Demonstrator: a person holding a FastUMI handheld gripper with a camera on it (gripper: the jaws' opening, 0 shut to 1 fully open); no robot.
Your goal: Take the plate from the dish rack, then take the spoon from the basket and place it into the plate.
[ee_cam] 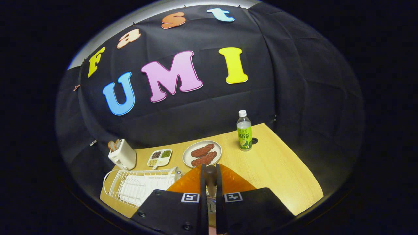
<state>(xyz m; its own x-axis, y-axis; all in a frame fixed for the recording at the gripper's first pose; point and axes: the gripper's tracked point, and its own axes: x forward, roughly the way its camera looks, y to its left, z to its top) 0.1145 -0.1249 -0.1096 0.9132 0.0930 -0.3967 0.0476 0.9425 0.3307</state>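
Tool (209,174) is pinched nearly closed on a brown-handled spoon (210,178), held over the translucent orange plate (189,182) just right of the white wire dish rack (140,187). Risk: grip looks thin. If the handle slips or release comes off-centre, the spoon could skid off the plate onto the wooden surface (277,166).

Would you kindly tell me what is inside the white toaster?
Toast slices poke out of the toaster; their lower parts are hidden inside. The tool is shut on a brown handle over the orange plate.

Bottle label (244,137) — nothing else legible
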